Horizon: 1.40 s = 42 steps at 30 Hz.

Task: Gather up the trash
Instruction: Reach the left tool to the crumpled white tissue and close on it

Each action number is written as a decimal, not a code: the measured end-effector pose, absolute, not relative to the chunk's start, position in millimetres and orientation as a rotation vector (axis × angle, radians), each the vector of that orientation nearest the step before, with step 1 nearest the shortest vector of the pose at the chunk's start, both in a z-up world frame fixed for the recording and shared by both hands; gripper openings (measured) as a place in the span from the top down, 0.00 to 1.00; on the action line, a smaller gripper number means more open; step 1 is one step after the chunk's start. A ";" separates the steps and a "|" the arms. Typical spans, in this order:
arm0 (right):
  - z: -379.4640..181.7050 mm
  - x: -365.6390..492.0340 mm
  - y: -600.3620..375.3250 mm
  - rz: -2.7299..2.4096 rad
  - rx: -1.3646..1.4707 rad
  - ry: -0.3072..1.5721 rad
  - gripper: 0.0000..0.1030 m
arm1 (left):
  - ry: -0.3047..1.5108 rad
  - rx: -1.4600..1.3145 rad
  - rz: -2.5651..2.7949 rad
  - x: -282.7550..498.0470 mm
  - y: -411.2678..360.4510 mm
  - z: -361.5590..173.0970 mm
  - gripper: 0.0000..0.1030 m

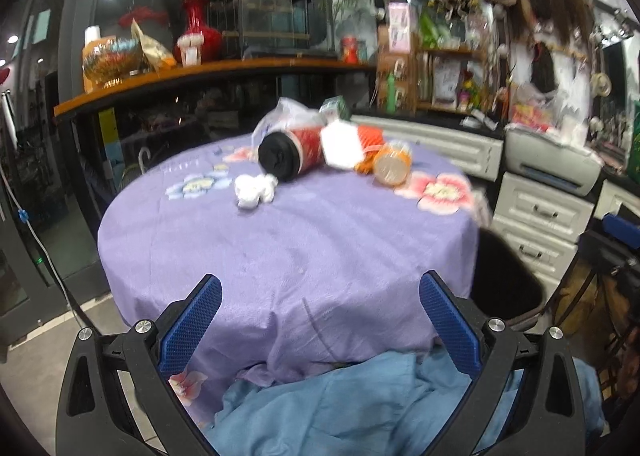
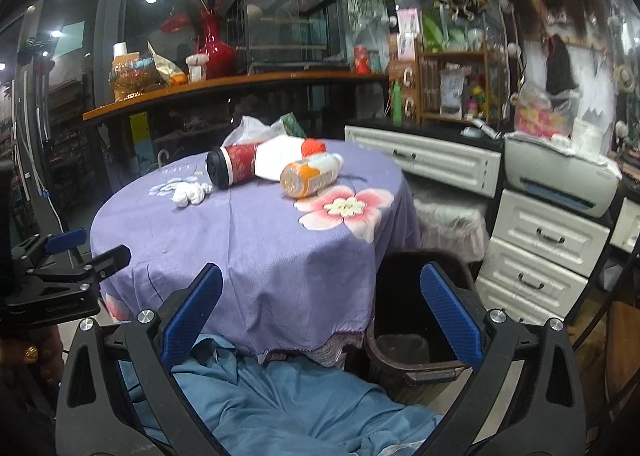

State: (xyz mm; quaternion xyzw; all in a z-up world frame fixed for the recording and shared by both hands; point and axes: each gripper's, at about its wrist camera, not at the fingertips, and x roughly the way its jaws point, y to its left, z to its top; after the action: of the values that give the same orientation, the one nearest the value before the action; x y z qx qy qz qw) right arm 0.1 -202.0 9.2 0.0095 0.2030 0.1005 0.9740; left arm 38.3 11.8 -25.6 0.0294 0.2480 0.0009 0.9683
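Note:
Trash lies at the far side of a round table with a purple flowered cloth (image 1: 288,240) (image 2: 248,240). A red paper cup with a black lid (image 1: 290,154) (image 2: 234,168) lies on its side. Beside it are a crumpled white tissue (image 1: 255,191) (image 2: 190,193), a white carton (image 1: 344,144) (image 2: 276,162), an orange bottle (image 1: 392,164) (image 2: 310,175) and a clear plastic bag (image 1: 286,114) (image 2: 250,128). My left gripper (image 1: 320,296) is open over the near table edge, holding nothing. My right gripper (image 2: 320,288) is open, between the table and a dark trash bin (image 2: 416,336) (image 1: 506,284).
A person's blue-clad lap (image 1: 360,408) (image 2: 280,408) fills the bottom of both views. White drawers (image 2: 548,240) and a printer (image 2: 560,180) stand at the right. A wooden counter (image 2: 224,86) with vases runs behind the table. The left gripper's body (image 2: 52,280) shows at the right view's left edge.

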 end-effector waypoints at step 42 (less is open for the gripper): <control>4.5 174.0 -172.1 0.331 -0.044 0.645 0.05 | 0.953 0.099 0.050 294.9 82.5 -35.6 0.56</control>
State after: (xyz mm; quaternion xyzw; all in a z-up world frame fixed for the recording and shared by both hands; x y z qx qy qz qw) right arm 174.0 -172.1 4.5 -0.0218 0.3156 0.1621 0.9347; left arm 294.9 82.5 -35.6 0.0475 0.4585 0.0241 0.8871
